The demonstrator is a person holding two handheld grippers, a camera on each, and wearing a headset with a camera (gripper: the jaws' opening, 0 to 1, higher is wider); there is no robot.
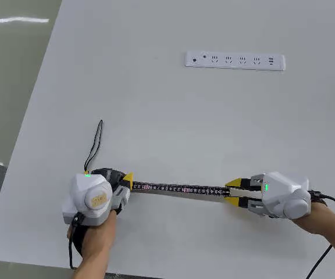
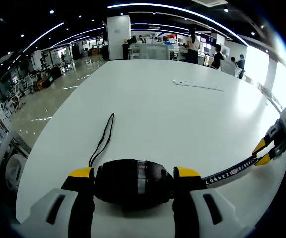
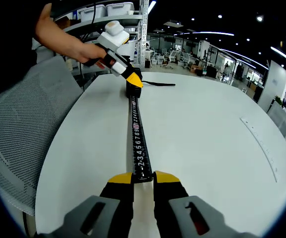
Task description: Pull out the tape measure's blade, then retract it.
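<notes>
Two grippers: the left gripper (image 1: pixel 127 185) is at about 7 o'clock and the right gripper (image 1: pixel 234 192) at about 5 o'clock in the head view. Both are low on the white table (image 1: pixel 185 116).
Left hold: its yellow-tipped jaws squeeze tight on the black tape measure case (image 2: pixel 133 181), one jaw on each side.
Right hold: its jaws pinch the very end of the blade (image 1: pixel 179 189) between them.
Where the case is: on the table near the 7 o'clock edge in the head view. In the right gripper view it is far off at 12 o'clock.
How the blade looks: it is pulled out and runs in a straight line from the case to the right gripper, with the numbers facing up. I cannot tell if it touches the table.
Loop: a thin black strap (image 1: pixel 95 145) comes off the case and lies on the table, going toward 12 o'clock.
Far side: a white power strip (image 1: pixel 235 60) lies flat at about 1 o'clock, well apart from the blade.
Seat: a grey mesh chair (image 3: pixel 19 134) is at 9 o'clock in the right gripper view.
</notes>
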